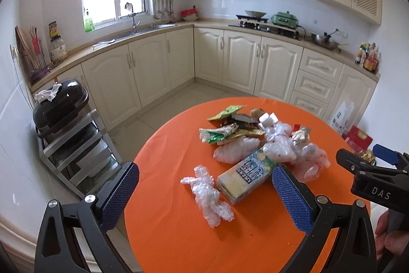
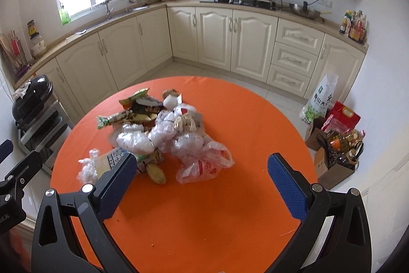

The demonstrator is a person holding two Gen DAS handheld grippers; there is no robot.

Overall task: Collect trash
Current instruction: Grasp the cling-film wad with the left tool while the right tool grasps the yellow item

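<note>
Your left gripper point(image 1: 204, 187) is hovering over the near side of the table point(image 1: 166, 234), jaws spread wide, gripping nothing. A crumpled wrap point(image 1: 208, 196) and a carton point(image 1: 246, 174) are lying between its pads point(image 1: 291, 198), below them on the cloth, untouched. Your right gripper point(image 2: 202, 179) is hanging beside it, likewise released and empty, its pads flanking a bare stretch of cloth just short of a plastic bag point(image 2: 204, 163).

The trash pile point(image 2: 156, 129) is sitting mid-table: snack wrappers point(image 2: 122, 117) on the far left, wadded clear bags point(image 2: 163, 134) in the centre, the carton and wrap on the near left edge. A yellowish scrap point(image 2: 157, 173) is lying just beside the plastic bag.

Your hand point(image 1: 391, 239) is showing at the right edge of the left view, holding the right gripper's handle.

Beyond the table: a rack point(image 1: 74, 145) with a dark cooker point(image 1: 58, 104) on the left, grocery bags point(image 2: 332, 129) on the floor to the right, cabinets point(image 2: 217, 35) behind.
</note>
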